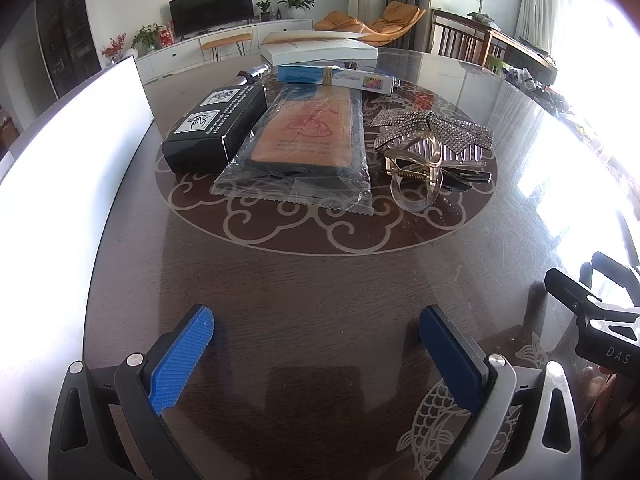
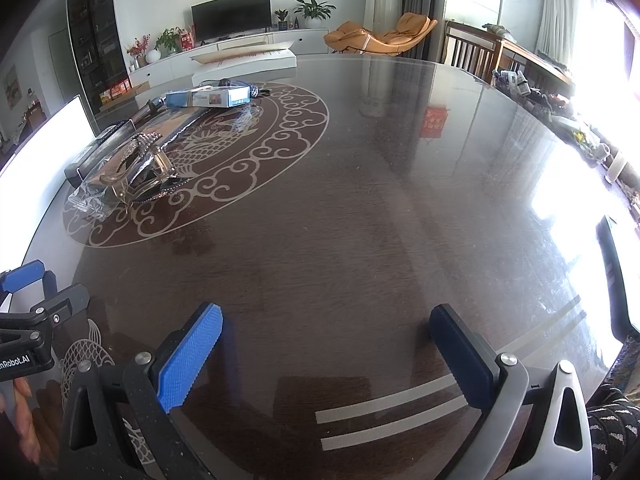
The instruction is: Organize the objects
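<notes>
On the dark glass-topped table lie a black box, a plastic-wrapped orange item, a rhinestone bow hair clip and a blue-and-white carton, with a metal tool behind it. My left gripper is open and empty, low over the table, well short of them. My right gripper is open and empty over bare table. In the right wrist view the hair clip, the black box and the carton lie far left.
A bright white panel stands along the table's left edge. A flat white box lies at the far edge. The right gripper's body shows at the left view's lower right. Chairs and a cluttered side table stand beyond.
</notes>
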Available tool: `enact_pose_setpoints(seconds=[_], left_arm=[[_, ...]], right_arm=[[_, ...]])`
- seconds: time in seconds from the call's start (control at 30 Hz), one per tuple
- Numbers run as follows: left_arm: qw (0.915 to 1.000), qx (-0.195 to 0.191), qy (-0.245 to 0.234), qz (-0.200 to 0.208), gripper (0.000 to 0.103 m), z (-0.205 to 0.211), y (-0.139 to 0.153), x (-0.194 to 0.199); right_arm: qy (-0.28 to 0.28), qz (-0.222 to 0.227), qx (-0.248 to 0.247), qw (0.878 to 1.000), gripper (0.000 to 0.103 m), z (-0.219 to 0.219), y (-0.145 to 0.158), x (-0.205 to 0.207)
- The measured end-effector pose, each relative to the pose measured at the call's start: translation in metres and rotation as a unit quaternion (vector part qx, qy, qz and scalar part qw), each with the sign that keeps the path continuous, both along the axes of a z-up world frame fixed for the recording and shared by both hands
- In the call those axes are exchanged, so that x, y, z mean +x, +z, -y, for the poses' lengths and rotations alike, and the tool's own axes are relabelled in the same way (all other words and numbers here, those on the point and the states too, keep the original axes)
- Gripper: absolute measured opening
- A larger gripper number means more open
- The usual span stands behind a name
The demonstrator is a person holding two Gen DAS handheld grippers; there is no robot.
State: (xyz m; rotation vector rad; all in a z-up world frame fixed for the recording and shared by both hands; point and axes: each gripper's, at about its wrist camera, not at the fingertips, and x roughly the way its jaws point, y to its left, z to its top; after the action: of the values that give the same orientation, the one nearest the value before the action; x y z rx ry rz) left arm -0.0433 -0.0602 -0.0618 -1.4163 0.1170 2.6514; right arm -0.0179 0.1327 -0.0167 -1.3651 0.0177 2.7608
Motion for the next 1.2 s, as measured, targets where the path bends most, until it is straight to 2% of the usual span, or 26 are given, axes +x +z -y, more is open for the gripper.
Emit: enact_pose_setpoints(seconds=[0.37, 1.2], left_arm=[[0.9996, -0.002, -0.026, 0.014, 0.103, 0.0043, 0.0008, -0.0041], [0.9997, 0.001, -0.025, 0.0, 0.103, 0.0063, -0.001, -0.0026]], right_arm=[[0.003, -0.001, 0.0, 1.0, 0.103, 0.0008, 0.0005, 0.0032], [0.014, -0.004, 0.0, 1.0, 0.103, 0.0027, 0.0004, 0.0071]])
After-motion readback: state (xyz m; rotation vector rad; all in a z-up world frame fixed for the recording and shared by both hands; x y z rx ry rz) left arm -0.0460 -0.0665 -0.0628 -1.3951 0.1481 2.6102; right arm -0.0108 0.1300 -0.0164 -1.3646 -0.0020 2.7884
